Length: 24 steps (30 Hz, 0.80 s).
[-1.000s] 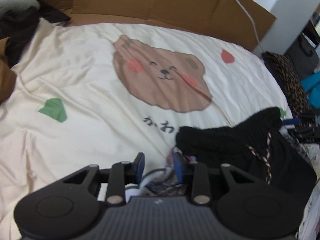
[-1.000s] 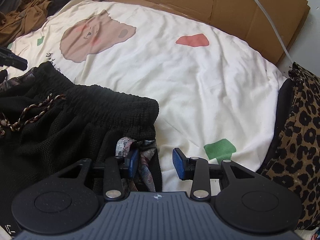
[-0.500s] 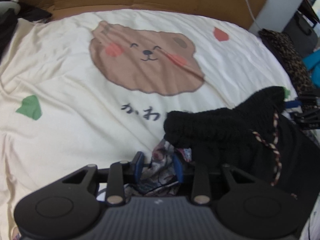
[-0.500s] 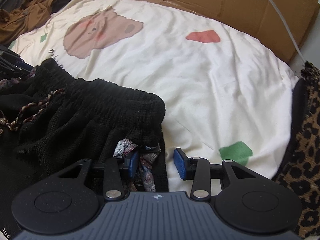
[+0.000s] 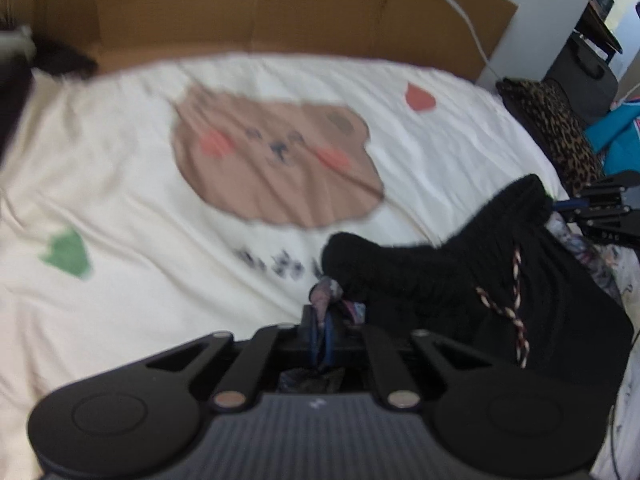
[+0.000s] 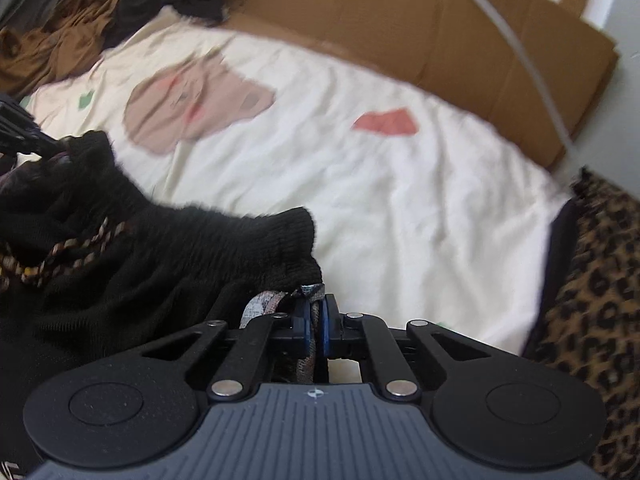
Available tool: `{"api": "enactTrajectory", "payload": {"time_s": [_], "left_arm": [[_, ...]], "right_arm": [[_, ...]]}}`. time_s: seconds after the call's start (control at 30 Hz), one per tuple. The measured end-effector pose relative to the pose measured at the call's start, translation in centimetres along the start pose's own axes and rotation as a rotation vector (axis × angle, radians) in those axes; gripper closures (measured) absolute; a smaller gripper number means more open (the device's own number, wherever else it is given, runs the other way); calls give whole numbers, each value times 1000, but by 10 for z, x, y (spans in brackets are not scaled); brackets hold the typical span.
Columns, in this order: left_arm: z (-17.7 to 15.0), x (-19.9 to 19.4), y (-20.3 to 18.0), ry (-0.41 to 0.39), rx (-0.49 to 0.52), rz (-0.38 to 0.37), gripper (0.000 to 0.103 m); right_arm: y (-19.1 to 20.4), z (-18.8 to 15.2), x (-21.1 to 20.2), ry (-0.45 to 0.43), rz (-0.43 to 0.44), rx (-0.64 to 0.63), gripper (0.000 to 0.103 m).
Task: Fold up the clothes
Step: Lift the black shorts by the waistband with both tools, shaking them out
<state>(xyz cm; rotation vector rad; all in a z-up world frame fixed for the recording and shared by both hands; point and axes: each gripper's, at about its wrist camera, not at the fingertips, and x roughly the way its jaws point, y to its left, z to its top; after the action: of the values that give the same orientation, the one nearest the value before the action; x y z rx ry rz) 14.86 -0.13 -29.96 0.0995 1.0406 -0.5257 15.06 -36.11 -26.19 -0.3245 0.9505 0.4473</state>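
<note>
both grippers pinching the black shorts at the waist

you are holding the black shorts (image 5: 480, 280) up by the 2 ends of the ribbed waistband, above the cream bedsheet (image 5: 120, 220) with its brown bear print (image 5: 276, 160). your left gripper (image 5: 319, 334) is standing clenched, its blue pads pressed together on the patterned inner fabric that is poking out just under the waistband's left end. your right gripper (image 6: 316, 326) is doing the same at the other end, jaws squeezed on a strip of that patterned fabric right below the waistband corner (image 6: 296, 236). the waistband is sagging between the 2 grips, and the braided drawstring (image 5: 514, 300) is hanging down the front of the shorts. the rest of the shorts is draping downward beside each gripper. a cardboard panel (image 6: 400, 20) is standing along the far edge of the bed, and a leopard-print fabric (image 6: 600, 300) is lying to the right of the sheet.
</note>
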Motion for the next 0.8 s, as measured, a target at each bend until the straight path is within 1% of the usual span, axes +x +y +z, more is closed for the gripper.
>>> {"api": "enactTrajectory", "payload": {"time_s": [0.17, 0.23, 0.3, 0.37, 0.5, 0.57, 0.6, 0.63, 0.7, 0.8], "left_arm": [[18, -23, 6, -88, 34, 86, 99], [24, -27, 10, -119, 30, 116, 100], [28, -24, 15, -131, 20, 141, 100], [29, -11, 21, -117, -3, 142, 100], [21, 19, 31, -39, -39, 127, 99], [19, 23, 32, -15, -31, 140, 94], [18, 25, 33, -2, -27, 147, 89], [18, 23, 34, 0, -27, 145, 87], [18, 15, 38, -9, -29, 132, 85], [22, 4, 44, -32, -42, 113, 77]], "right_arm": [[-3, 20, -11, -61, -38, -6, 100], [-3, 28, -14, -86, -55, -7, 100], [-2, 36, -10, -98, -72, -8, 100], [-3, 40, 5, -82, -73, 2, 100], [-9, 35, 40, -23, -29, 46, 99], [-12, 33, 46, -3, -18, 72, 94], [-14, 32, 45, -1, -16, 81, 89], [-15, 31, 41, -7, -14, 87, 77], [-19, 29, 33, -18, -12, 98, 68], [-27, 29, 24, -37, -9, 142, 67]]}}
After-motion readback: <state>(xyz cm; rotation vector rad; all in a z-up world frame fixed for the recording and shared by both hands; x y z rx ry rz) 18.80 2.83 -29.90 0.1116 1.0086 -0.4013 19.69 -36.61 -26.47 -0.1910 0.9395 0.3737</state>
